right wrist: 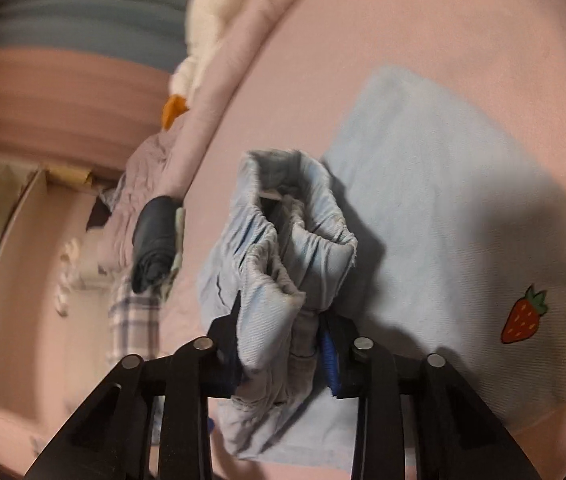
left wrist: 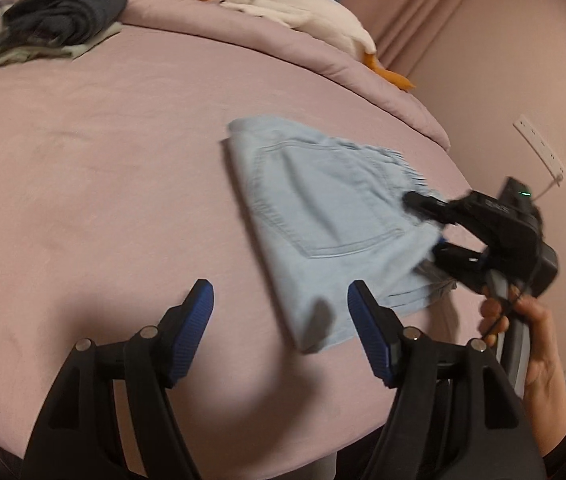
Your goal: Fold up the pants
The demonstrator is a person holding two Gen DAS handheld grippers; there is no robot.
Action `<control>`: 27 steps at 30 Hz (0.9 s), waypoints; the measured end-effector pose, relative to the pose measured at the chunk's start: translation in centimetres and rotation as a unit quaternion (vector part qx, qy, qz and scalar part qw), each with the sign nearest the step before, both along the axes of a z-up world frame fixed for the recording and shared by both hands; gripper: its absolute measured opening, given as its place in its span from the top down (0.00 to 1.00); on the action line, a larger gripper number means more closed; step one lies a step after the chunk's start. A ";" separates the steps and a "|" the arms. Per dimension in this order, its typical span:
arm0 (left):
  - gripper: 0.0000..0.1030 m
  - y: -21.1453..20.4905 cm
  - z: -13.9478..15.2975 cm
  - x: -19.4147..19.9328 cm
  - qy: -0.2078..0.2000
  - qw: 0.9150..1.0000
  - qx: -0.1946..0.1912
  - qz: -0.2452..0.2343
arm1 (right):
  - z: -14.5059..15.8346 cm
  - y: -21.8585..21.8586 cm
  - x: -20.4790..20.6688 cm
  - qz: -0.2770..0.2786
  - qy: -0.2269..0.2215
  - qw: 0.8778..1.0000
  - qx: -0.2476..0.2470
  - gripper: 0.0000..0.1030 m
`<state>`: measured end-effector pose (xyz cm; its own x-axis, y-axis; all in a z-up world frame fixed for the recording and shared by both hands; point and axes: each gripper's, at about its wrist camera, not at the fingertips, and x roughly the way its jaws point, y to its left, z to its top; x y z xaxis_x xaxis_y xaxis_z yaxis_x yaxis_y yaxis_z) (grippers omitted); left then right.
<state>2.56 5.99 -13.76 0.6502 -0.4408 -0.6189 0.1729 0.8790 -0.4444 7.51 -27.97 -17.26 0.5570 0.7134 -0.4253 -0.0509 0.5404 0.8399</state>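
Observation:
Pale blue denim shorts (left wrist: 323,216) lie folded on the pink bed sheet (left wrist: 103,168), back pocket up. My left gripper (left wrist: 279,296) hovers open just over the shorts' near corner, blue pads wide apart with nothing pinched. At the shorts' right edge my right gripper (left wrist: 427,226) is closed on the cloth. In the right wrist view the right gripper (right wrist: 279,344) is shut on a bunched, gathered wad of the shorts (right wrist: 291,240), which stands up between the jaws. The rest of the shorts (right wrist: 423,168) lies flat behind it.
A dark folded pile of clothes (left wrist: 67,12) sits at the far left, and a white goose plush (left wrist: 283,0) lies on the rolled quilt behind. A hand (left wrist: 523,320) holds the right gripper beside the wall. A pale cloth with a strawberry print (right wrist: 523,316) is at lower right.

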 end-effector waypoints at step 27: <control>0.32 -4.2 5.1 5.7 -0.035 0.997 0.005 -0.063 | 2.8 -10.0 -4.3 -0.057 -0.093 0.984 -0.139 0.48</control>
